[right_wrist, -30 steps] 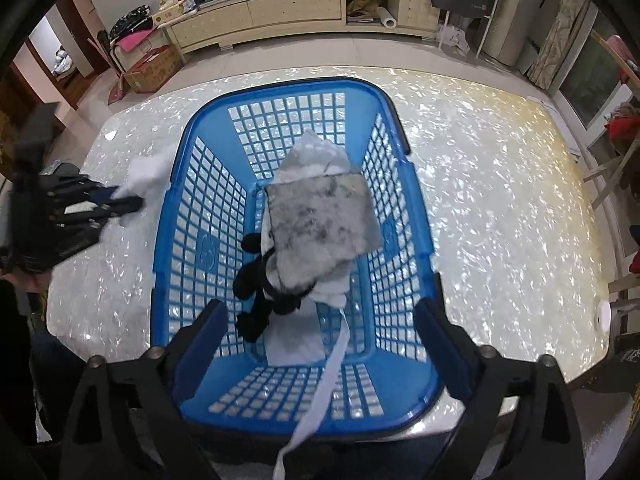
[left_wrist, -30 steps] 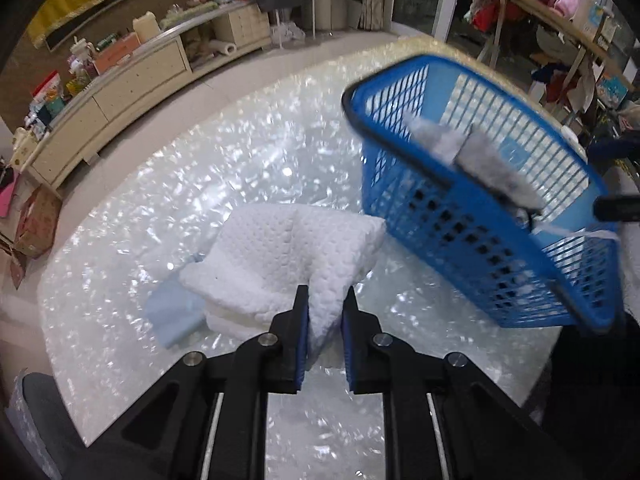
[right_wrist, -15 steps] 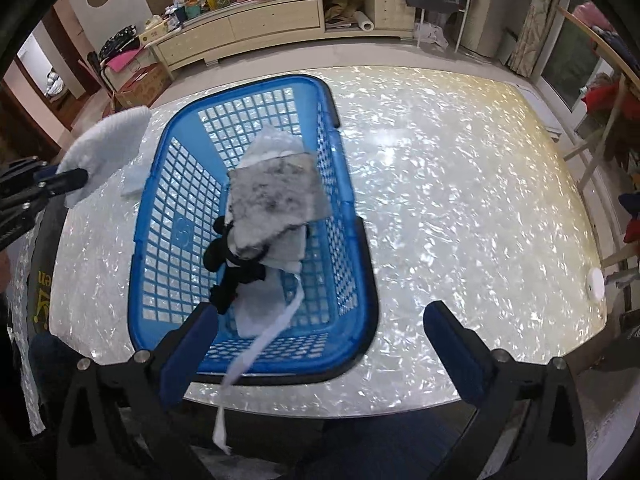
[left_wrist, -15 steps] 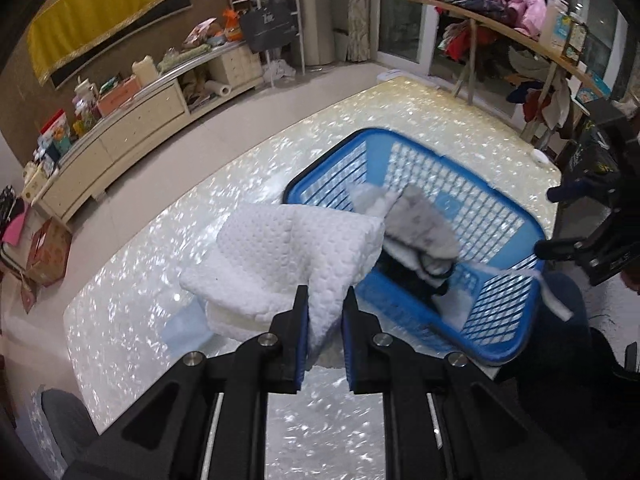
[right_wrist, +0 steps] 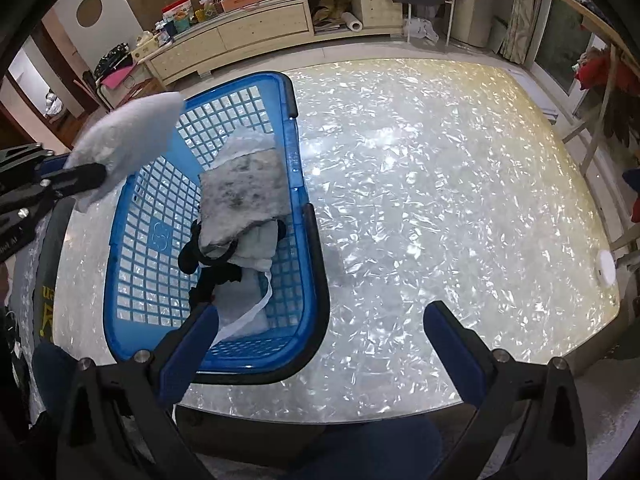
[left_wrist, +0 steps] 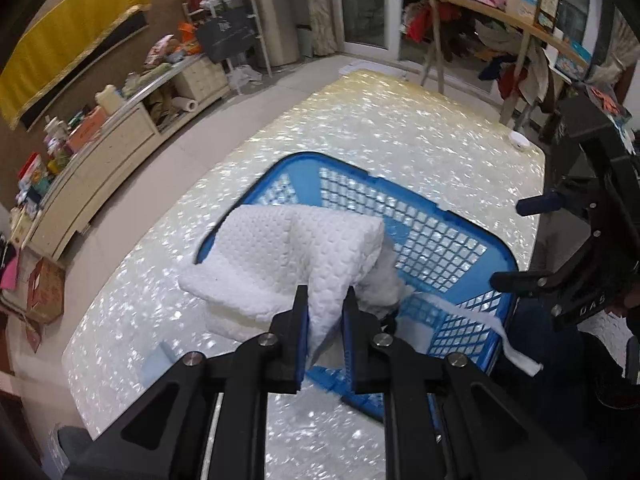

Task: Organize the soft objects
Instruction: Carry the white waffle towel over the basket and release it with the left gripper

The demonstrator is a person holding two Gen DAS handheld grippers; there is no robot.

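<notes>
**Quilted white cloth held above the blue basket**

The left gripper (left_wrist: 325, 322) has its blue-padded jaws clamped on a folded white cloth with a dimpled, quilted weave (left_wrist: 288, 256). The cloth bulges out in a soft, thick roll ahead of the jaws and hangs in the air over the near-left corner of the blue plastic lattice basket (left_wrist: 448, 248). In the right wrist view the same cloth (right_wrist: 128, 140) shows as a pale, rounded wedge above the basket's left rim (right_wrist: 120, 232).

The basket is rectangular with rounded corners, square-holed walls and floor, and a dark rim. Inside it lies a flat grey mottled square of fuzzy fabric (right_wrist: 244, 196) on top of crumpled white cloths (right_wrist: 256, 252), with a black soft item (right_wrist: 200, 264) beside them and a narrow white strip (right_wrist: 248, 316) trailing towards the near wall.

The basket stands on a glossy table top of pearly, crackled white shell pattern (right_wrist: 440, 200). The right gripper (right_wrist: 320, 332) hovers over the table's near edge, jaws wide apart and holding nothing.
</notes>
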